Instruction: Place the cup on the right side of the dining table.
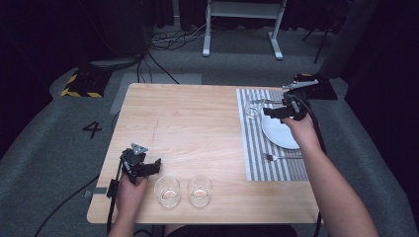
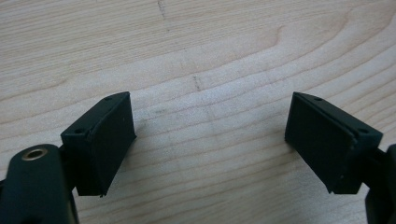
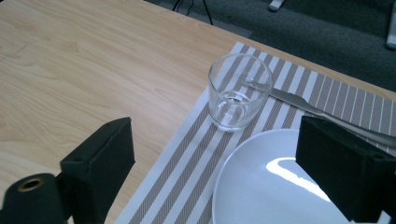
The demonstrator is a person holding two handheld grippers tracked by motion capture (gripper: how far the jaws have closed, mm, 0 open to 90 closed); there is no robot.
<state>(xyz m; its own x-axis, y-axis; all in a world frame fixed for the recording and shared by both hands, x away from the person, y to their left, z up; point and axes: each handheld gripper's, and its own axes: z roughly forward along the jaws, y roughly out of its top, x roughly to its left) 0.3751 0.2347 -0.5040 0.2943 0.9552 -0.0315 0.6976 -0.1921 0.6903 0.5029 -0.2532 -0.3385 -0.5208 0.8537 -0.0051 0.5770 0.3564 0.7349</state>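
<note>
Step in hand: laying a place setting, by the look of it — the right gripper hangs with jaws wide apart just short of the small clear drinking glass, which stands upright at the near corner of the grey-and-white striped placemat.
Where the glass is: on the mat, just beside the round white plate and apart from it; a silver knife lies behind it.
Right gripper: spread wide, holding nothing, touching nothing.
Left gripper: jaws also spread wide over bare light wooden table, empty; in the high view this left gripper sits just beside two more clear glasses near the table's front edge.
Next move: I judge either the right pulls away from a glass already placed, or closes in on it — a level approach would be needed so the jaws straddle the wall without tipping it.
Other item: a silver fork lies on the mat nearer the person.
</note>
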